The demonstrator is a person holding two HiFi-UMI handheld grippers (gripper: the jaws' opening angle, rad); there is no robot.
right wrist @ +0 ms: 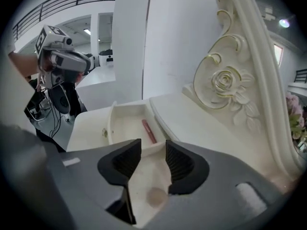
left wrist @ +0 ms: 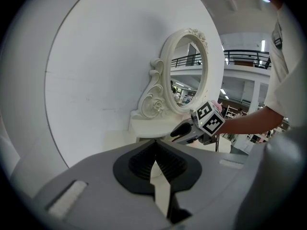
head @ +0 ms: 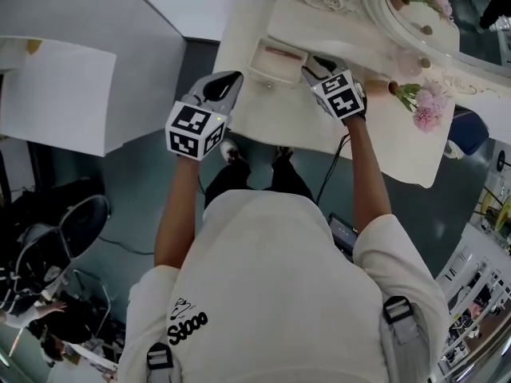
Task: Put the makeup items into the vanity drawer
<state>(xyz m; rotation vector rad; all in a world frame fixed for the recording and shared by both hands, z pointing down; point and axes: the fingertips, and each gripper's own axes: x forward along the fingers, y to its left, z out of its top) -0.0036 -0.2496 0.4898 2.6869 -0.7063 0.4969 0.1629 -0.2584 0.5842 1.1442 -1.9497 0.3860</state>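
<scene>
Right gripper view first: the right gripper has its two jaws spread, and nothing sits between the pads. It hangs, tipped downward, just off the near wall of the one open drawer. Through the gap I can see bare cream table and one small round pinkish spot, too blurred to name. Inside the drawer lies one slim pink makeup stick, flat on the floor along the side nearest the vanity's raised shelf. One little knob shows on the drawer front.

Over to the left gripper: jaws pressed together at the tips, holding nothing, aimed across at the vanity from off the table's edge. It is well apart from the drawer.

From the head view, both grippers are up, each with its marker cube, the left one out over the floor, the right one beside the drawer. Behind stands one oval mirror in a carved cream frame. One bunch of pink flowers rests at the table's right end.
</scene>
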